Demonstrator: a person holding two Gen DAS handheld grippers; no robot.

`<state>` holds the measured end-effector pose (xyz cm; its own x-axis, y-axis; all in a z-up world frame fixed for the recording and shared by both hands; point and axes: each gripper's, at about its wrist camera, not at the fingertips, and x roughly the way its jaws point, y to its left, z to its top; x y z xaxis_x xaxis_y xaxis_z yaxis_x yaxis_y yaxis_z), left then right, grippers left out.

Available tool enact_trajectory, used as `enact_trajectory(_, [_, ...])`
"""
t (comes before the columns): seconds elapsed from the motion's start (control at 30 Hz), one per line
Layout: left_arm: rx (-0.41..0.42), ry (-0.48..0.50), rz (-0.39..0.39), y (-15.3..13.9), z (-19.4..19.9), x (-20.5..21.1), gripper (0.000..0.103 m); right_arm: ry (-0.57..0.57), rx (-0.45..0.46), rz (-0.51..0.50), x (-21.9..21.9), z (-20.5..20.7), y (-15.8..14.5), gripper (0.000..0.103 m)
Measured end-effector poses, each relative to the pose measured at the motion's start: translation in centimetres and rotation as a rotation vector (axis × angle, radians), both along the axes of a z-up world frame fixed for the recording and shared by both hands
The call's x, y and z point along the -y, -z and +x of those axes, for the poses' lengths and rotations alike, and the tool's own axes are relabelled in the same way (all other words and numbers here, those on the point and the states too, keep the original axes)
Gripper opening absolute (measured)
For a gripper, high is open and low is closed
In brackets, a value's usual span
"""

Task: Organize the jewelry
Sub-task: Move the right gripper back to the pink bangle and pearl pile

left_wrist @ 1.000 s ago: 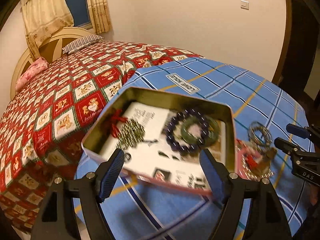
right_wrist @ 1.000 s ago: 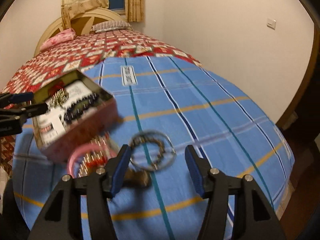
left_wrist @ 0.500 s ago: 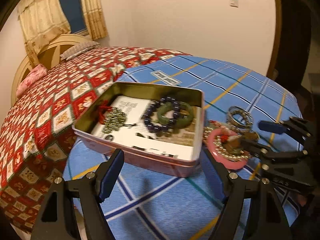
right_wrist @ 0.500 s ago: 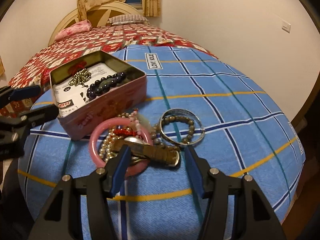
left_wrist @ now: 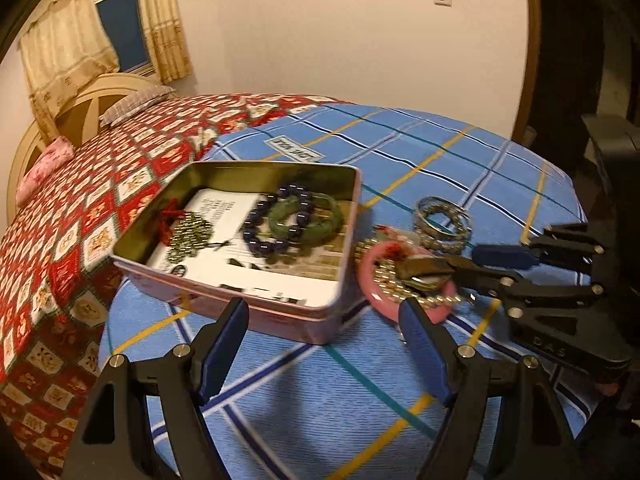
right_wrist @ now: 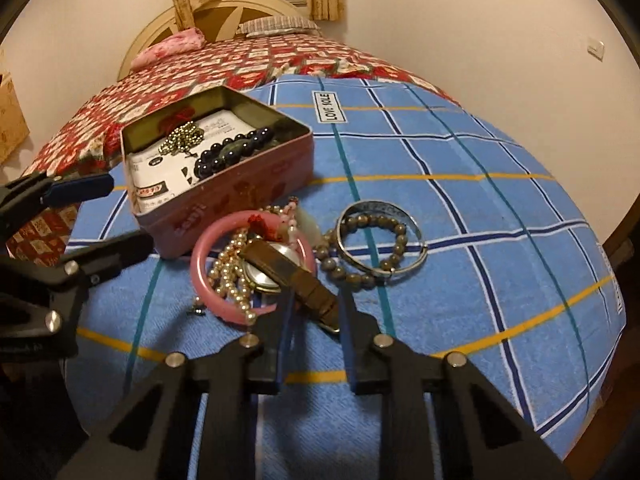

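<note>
Left wrist view: left gripper (left_wrist: 324, 340) — jaws wide apart, empty; pink tin (left_wrist: 240, 292) just ahead on the blue checked cloth (left_wrist: 400, 152), nearer than before. Right wrist view: right gripper (right_wrist: 314, 312) closing on the brown watch strap (right_wrist: 296, 276), previously spread; glossy pink bangle (right_wrist: 216, 248) beside.

Dim, warm indoor light; dark window (left_wrist: 120, 36); heavy fisheye bending, black corners — left view slightly motion-blurred.
</note>
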<state>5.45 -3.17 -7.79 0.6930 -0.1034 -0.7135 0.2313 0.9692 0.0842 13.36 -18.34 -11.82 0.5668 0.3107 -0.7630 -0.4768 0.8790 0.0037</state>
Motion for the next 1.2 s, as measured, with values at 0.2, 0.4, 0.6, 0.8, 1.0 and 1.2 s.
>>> enact_trajectory(0.2, [-0.022,0.028,0.006,0.9,0.2,1.1,0.065,-0.025,0.022,0.004,-0.2,0.1,0.2,0.027])
enact_trajectory(0.4, [-0.021,0.04,0.0,0.5,-0.6,1.5,0.058,-0.026,0.037,-0.002,-0.3,0.1,0.2,0.037])
enact_trajectory(0.6, [-0.046,0.061,0.007,1.1,-0.5,2.3,0.058,-0.006,0.044,0.013,0.5,0.5,-0.1,0.039])
enact_trajectory(0.8, [-0.083,0.108,-0.006,1.8,0.2,3.4,0.057,-0.038,0.028,-0.025,0.1,0.5,0.4,0.037])
enact_trajectory(1.0, [-0.148,0.123,-0.105,2.8,2.2,3.2,0.038,-0.023,-0.007,-0.002,0.8,0.6,0.3,0.033])
enact_trajectory(1.2, [-0.137,0.181,-0.092,2.6,1.6,4.3,0.0,-0.019,0.008,0.014,1.3,-0.4,-0.1,0.013])
